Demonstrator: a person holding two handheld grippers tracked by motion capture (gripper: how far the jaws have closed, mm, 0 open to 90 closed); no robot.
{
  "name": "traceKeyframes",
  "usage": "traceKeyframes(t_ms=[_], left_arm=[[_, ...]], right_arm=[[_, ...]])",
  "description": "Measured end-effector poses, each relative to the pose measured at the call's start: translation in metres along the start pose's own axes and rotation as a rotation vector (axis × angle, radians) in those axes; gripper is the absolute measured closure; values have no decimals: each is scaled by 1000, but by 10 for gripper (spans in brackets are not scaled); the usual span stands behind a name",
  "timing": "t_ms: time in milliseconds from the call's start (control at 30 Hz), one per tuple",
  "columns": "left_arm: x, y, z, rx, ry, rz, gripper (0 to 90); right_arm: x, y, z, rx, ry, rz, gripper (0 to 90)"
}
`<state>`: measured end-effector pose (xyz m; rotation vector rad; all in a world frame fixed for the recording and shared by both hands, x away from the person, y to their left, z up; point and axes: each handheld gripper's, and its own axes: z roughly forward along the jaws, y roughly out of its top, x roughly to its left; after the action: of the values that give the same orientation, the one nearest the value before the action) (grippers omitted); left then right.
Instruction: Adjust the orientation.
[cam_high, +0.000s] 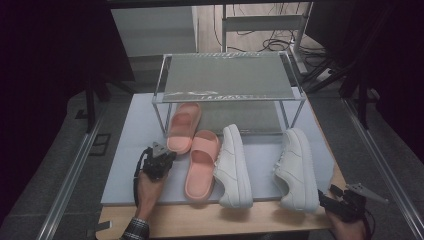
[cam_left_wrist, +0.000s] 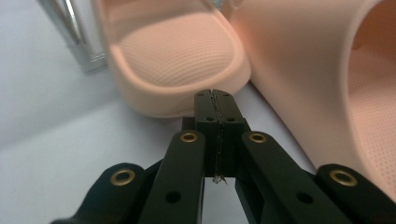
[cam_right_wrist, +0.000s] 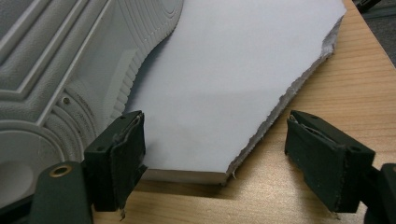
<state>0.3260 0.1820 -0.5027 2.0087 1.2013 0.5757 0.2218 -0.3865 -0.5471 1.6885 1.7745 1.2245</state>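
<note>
Dim room, dark at both sides; wooden table topped by a pale grey mat; clear two-tier rack at the far end; grey carpet floor; tangled cables behind; metal rails flank table.

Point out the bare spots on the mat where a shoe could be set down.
Free: the mat left of the left gripper; the strip between the two white sneakers. Crowded: the pink slides and nearest sneaker sit packed together by the rack.
</note>
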Motion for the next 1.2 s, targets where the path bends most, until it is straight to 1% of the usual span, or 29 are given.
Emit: traceKeyframes(t_ms=[100,267,433,467,733,800,967,1033,1133,1200], left_arm=[[0,5,5,1,4,-3,898],[1,12,14,10,22,8,899],[3,20,25,14,26,3,899],[4,22,27,12,25,-5,899],[10,34,42,24,36,-18,899],[10,37,46,25,39,-20,899],[11,44,53,36,44,-9,899],[11,46,57,35,53,-10,899],[12,49,62,35,59,-28,899],[12,51,65,36,60,-23,899]], right_arm=[[0,0,0,1,-1,-3,203],[0,0,0,1,0,-3,203],[0,0,0,1,0,-3,203],[0,0,0,1,0,-3,203],[0,0,0,1,0,-3,203],[0,0,0,1,0,-3,203],[0,0,0,1,1,-3,203],[0,0,0,2,1,-4,203],[0,0,0,2,1,-5,203],[0,0,0,2,1,-5,203]])
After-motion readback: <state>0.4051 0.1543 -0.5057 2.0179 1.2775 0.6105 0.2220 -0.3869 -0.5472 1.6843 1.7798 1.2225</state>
